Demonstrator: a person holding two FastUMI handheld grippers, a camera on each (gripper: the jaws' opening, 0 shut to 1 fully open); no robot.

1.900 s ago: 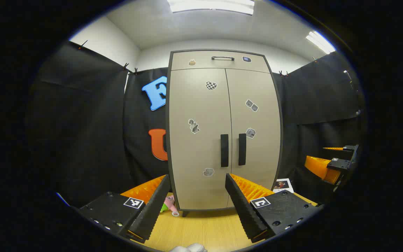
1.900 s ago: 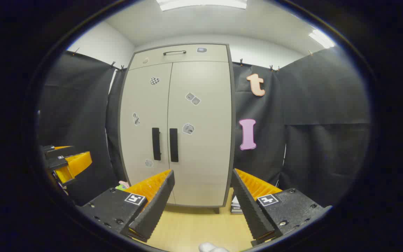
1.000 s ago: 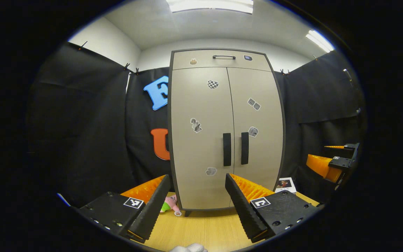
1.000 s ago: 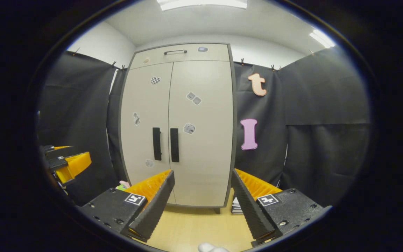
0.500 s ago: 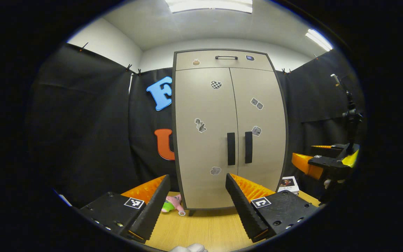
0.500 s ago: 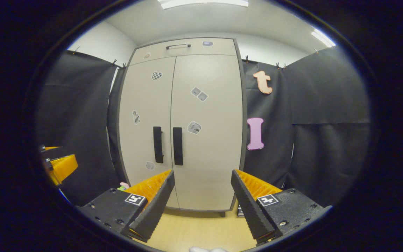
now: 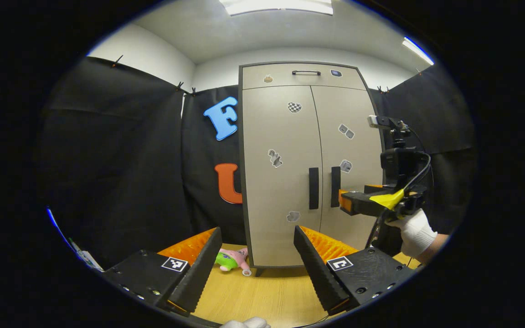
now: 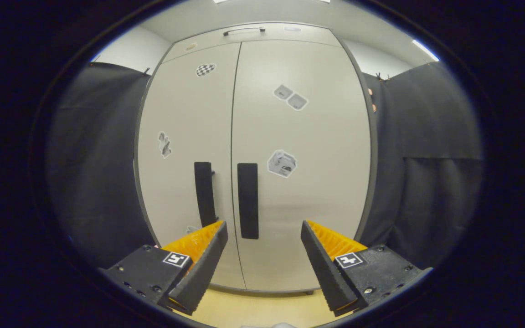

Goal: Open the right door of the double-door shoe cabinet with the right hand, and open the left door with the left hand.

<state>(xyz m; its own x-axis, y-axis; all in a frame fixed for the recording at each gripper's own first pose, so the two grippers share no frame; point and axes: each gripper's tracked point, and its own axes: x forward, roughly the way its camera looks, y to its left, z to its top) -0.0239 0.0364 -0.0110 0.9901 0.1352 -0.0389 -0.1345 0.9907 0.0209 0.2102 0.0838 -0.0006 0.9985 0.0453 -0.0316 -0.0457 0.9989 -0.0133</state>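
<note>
Both tools gape empty: right tool [image 8: 263, 230] near right handle [image 8: 248, 200]; plush toy [image 7: 232, 259] beside cabinet [image 7: 280, 218].

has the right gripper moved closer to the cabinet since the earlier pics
Yes. The right gripper has advanced toward the shoe cabinet, which looms larger, its right door handle just ahead of the open jaws.

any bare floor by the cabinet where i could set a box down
Bare wood floor lies in front of the shoe cabinet, between it and the left gripper. Left of the cabinet foot a plush toy takes the corner. The right side is crowded by the right gripper and gloved hand.
</note>
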